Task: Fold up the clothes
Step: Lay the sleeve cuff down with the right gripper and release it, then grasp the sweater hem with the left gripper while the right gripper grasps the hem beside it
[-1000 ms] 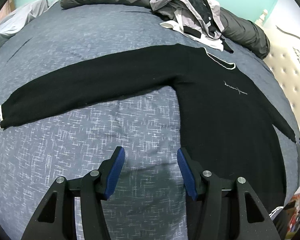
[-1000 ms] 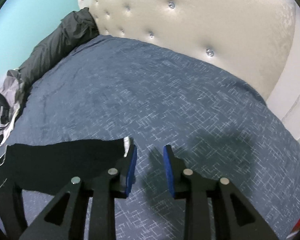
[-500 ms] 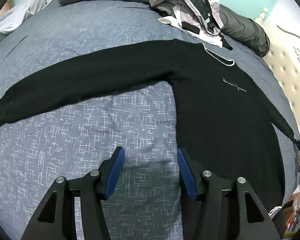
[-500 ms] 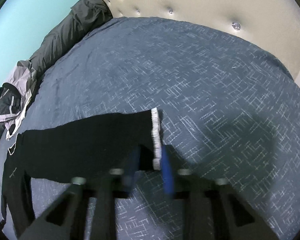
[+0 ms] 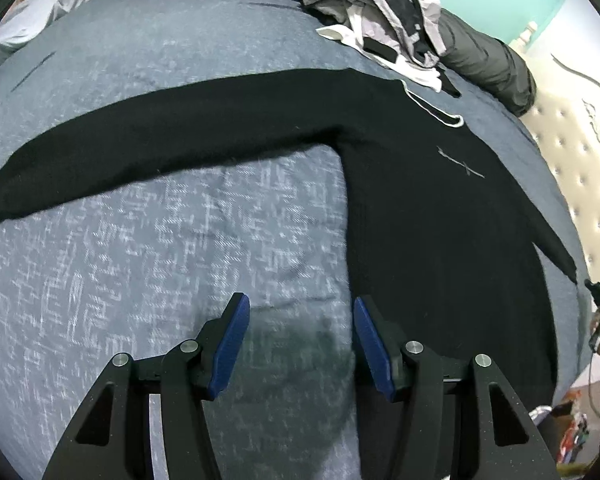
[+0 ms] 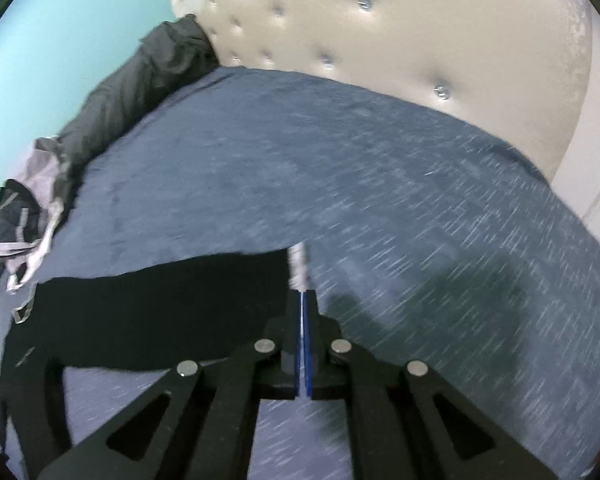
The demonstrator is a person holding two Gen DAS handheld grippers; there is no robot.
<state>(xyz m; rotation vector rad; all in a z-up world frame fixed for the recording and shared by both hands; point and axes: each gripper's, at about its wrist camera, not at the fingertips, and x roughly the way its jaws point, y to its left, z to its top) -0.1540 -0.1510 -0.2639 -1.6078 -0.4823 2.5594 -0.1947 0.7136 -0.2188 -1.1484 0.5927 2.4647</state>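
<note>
Right gripper fingers pinched on white cuff; left gripper fingers spread, empty. Black sweater ahead, flat on bed, sleeves outstretched.

A black sweater lies flat on the bed, sleeves spread (white-trimmed cuffs and collar).
</note>
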